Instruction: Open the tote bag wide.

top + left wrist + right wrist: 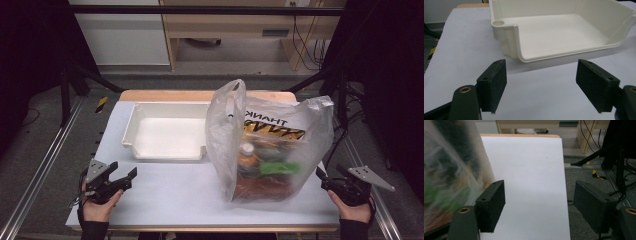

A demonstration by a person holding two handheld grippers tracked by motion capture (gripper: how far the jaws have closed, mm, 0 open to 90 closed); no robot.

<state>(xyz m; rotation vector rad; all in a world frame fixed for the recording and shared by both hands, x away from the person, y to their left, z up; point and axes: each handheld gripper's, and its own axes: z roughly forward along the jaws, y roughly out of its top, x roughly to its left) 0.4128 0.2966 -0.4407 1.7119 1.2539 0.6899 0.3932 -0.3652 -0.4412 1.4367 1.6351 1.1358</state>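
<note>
1. White paper covers the surface (pixel 175 195), and a strip of wood shows at its far edge.
2. On the surface stands a see-through plastic bag (pixel 267 145), at about 3 o'clock from the middle. It stands upright and its top is open.
3. Black letters are printed on the bag, and they read backwards in the high view. Inside are packed things in orange, green and brown; I cannot tell what they are.
4. At 9 o'clock from the bag sits a white tray (pixel 167 132). The bag is just beside the tray's right end; I cannot tell if they touch. In the left gripper view the tray (pixel 564 37) has a low front wall and a round hole at one corner.
5. The left gripper (pixel 122 177) is at about 8 o'clock on the surface, held in the person's left hand (pixel 97 207). It points toward the tray and is apart from it. Its fingers (pixel 492 85) are wide apart with nothing between them.
6. The right gripper (pixel 322 180) is at about 4 o'clock, held in the right hand (pixel 356 210), near the bag's lower right side. In the right gripper view the bag (pixel 449 182) is a blur beside the left finger. Its fingers (pixel 491 203) are wide apart too, with just white paper between them.
</note>
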